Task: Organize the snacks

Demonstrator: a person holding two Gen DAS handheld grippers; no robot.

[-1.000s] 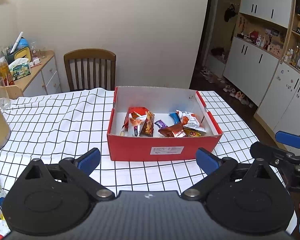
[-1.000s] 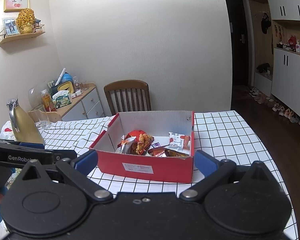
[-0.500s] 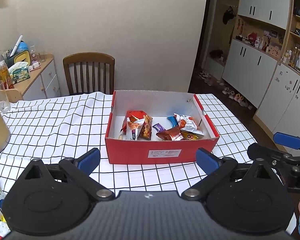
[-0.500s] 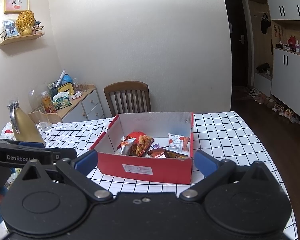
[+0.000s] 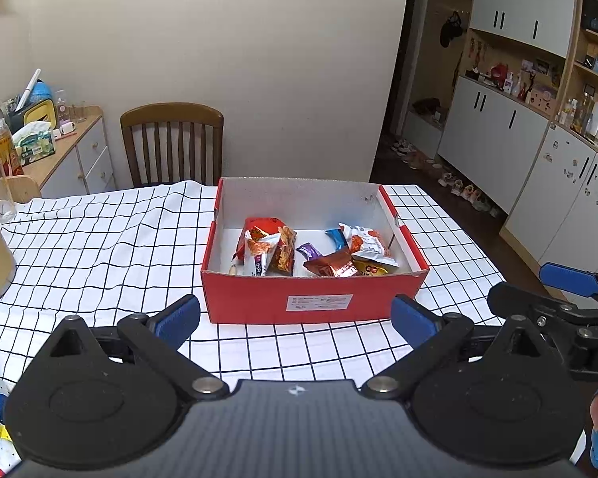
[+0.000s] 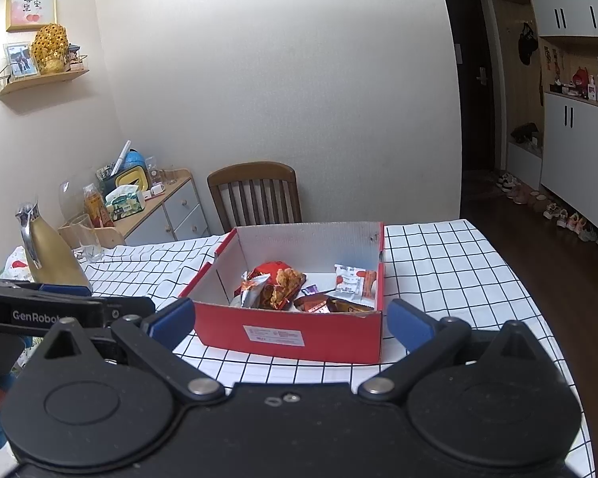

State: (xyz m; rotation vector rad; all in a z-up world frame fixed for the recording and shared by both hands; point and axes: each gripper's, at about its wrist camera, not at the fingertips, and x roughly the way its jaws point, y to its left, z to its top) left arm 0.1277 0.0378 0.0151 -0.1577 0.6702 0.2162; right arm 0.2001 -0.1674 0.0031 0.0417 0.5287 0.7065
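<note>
A red cardboard box (image 5: 315, 302) (image 6: 299, 332) stands on the checked tablecloth with several snack packets inside: an orange-red packet (image 5: 267, 245) (image 6: 279, 283), a brown one (image 5: 331, 267) and a white one (image 5: 368, 245) (image 6: 353, 281). My left gripper (image 5: 295, 320) hangs open in front of the box, nothing between its blue-padded fingers. My right gripper (image 6: 291, 324) is open too, held near the box's front wall and empty. Each gripper shows at the edge of the other's view.
A wooden chair (image 5: 173, 139) stands behind the table. A gold jug (image 6: 48, 251) and a glass (image 6: 85, 237) sit at the table's left. A cluttered sideboard (image 6: 159, 207) is by the wall. Cabinets (image 5: 538, 151) line the right, with shoes on the floor.
Both grippers have drawn back a little and the box sits lower and slightly smaller in the left view. The packets have not moved and the jaws stay apart.
</note>
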